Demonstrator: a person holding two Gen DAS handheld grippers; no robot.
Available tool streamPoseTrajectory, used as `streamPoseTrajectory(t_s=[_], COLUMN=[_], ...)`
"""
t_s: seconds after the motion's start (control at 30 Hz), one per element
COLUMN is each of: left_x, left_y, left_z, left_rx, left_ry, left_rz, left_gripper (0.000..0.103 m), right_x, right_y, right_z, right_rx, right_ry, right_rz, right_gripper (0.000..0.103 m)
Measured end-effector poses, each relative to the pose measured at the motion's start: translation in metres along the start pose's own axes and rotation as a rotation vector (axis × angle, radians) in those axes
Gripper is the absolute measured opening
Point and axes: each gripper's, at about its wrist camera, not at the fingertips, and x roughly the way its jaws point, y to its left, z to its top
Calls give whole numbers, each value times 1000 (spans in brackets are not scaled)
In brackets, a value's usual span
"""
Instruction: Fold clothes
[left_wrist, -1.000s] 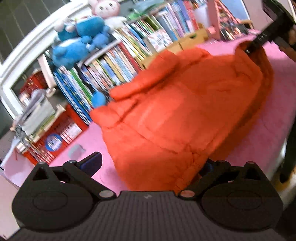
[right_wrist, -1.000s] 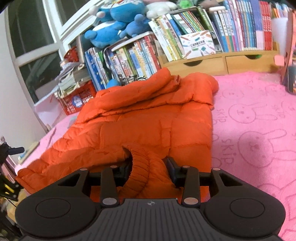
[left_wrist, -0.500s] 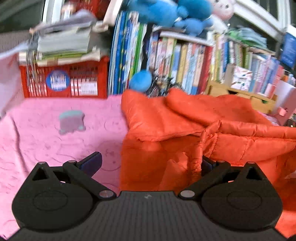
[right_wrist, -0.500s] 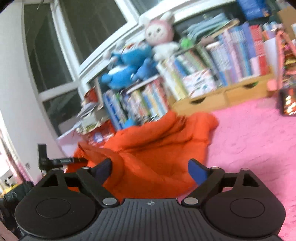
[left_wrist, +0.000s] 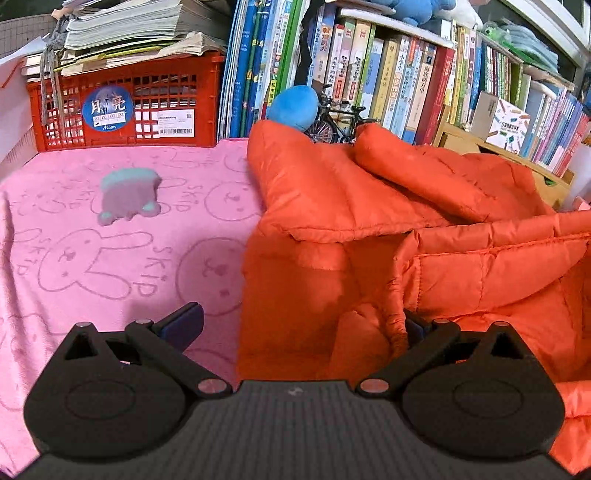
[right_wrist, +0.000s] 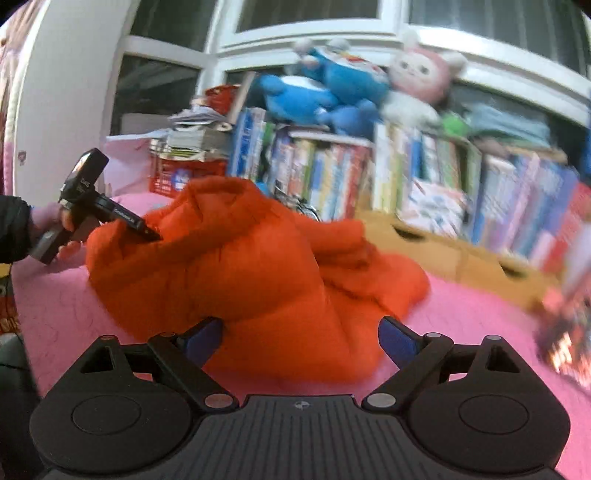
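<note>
An orange puffer jacket (left_wrist: 388, 221) lies bunched on a pink bunny-print blanket (left_wrist: 92, 266). My left gripper (left_wrist: 299, 325) is open; a hem fold of the jacket lies between its fingers, close to the right one. In the right wrist view the jacket (right_wrist: 251, 269) is a heap in front of my right gripper (right_wrist: 301, 338), which is open and empty just short of it. The left gripper (right_wrist: 88, 206) shows there at the left, its tips buried in the jacket's edge.
A red crate (left_wrist: 122, 107) with papers, rows of books (left_wrist: 369, 77), a blue plush ball (left_wrist: 293, 107) and wooden drawers (right_wrist: 443, 254) line the back. A small grey-teal cloth item (left_wrist: 127, 195) lies on the blanket. Plush toys (right_wrist: 332, 88) sit atop the books.
My right gripper has let go of the jacket cuff, opened and pulled back. My left gripper swung round to face the bookshelf, with the jacket's edge still between its fingers.
</note>
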Motion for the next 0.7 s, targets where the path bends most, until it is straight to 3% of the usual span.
streamPoseTrajectory(t_s=[0.03, 0.07, 0.23, 0.37, 0.57, 0.7], left_x=[-7, -16, -66, -92, -79, -52], left_y=[4, 9, 39, 48, 5, -11], left_z=[0, 1, 0, -6, -16, -10], left_rx=[-12, -28, -107, -119, 97, 107], left_ry=[-12, -29, -126, -172, -103, -96], left_rz=[-17, -42, -161, -226, -216, -240], left_gripper=[103, 103, 103, 103, 103, 103], right_x=[11, 23, 72, 99, 117, 115], right_y=[-2, -8, -55, -75, -78, -68], right_z=[6, 11, 19, 5, -20, -21], right_rx=[36, 93, 374, 491, 545, 483], right_ry=[7, 15, 79, 160, 223, 222], right_rz=[-2, -6, -26, -68, -97, -112], right_gripper=[34, 25, 25, 25, 30, 32])
